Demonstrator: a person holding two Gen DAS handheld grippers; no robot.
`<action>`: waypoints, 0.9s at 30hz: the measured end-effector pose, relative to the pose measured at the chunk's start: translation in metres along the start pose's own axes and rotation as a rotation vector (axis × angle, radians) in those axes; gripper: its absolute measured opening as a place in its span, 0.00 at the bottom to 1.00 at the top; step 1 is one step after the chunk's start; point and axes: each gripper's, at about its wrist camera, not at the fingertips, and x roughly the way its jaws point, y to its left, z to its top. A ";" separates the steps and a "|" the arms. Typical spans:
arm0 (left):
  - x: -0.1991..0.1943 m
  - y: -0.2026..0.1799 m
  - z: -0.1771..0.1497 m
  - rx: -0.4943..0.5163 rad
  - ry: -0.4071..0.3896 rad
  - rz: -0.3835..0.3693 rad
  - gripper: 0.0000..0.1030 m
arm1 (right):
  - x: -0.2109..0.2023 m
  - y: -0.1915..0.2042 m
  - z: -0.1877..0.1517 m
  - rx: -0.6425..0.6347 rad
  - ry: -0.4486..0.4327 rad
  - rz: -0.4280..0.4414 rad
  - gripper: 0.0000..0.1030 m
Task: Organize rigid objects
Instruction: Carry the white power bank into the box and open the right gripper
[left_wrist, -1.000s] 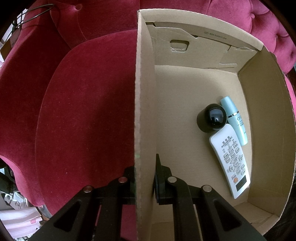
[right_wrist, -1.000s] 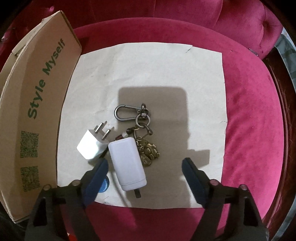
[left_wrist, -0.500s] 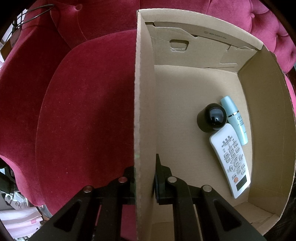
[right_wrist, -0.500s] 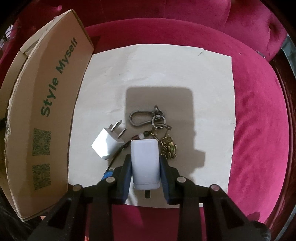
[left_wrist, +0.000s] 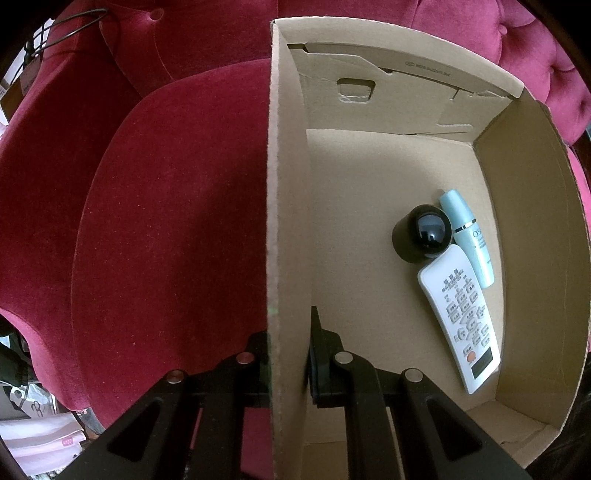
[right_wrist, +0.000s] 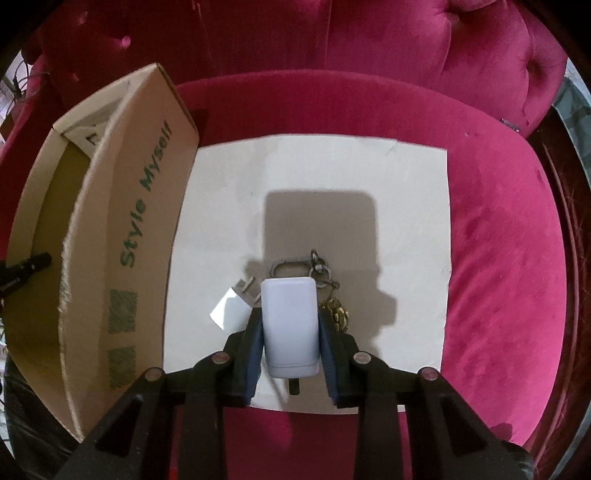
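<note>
left gripper (left_wrist: 288, 354): jaws pinched the box (left_wrist: 286, 184) wall
right gripper (right_wrist: 290, 339): jaws pinched a white case (right_wrist: 290, 325), above the paper (right_wrist: 369, 177)
in box: remote (left_wrist: 461, 321), black cap (left_wrist: 421, 234), tube (left_wrist: 467, 232)
on paper: charger (right_wrist: 231, 310), keychain (right_wrist: 321, 273)

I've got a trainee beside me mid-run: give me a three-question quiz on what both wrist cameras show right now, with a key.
1. True or false: the right gripper is shut on the white case.
2. Which thing lies in the cardboard box? A) the keychain B) the white remote C) the plug adapter
3. Fill in: the left gripper clamps the box's ____.

Key:
1. True; the blue pads press both sides of the case.
2. B; the white remote lies beside a black cap and a pale blue tube. The keychain and plug adapter are on the paper sheet.
3. Side wall.
</note>
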 end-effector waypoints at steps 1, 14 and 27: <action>0.000 0.000 0.000 -0.001 0.000 -0.001 0.12 | 0.002 0.002 -0.001 -0.001 -0.005 -0.003 0.29; 0.000 0.000 -0.001 -0.001 0.000 -0.003 0.12 | -0.033 0.017 0.023 -0.015 -0.074 -0.016 0.29; 0.001 0.001 0.000 -0.004 0.001 -0.008 0.12 | -0.064 0.052 0.047 -0.087 -0.138 -0.002 0.29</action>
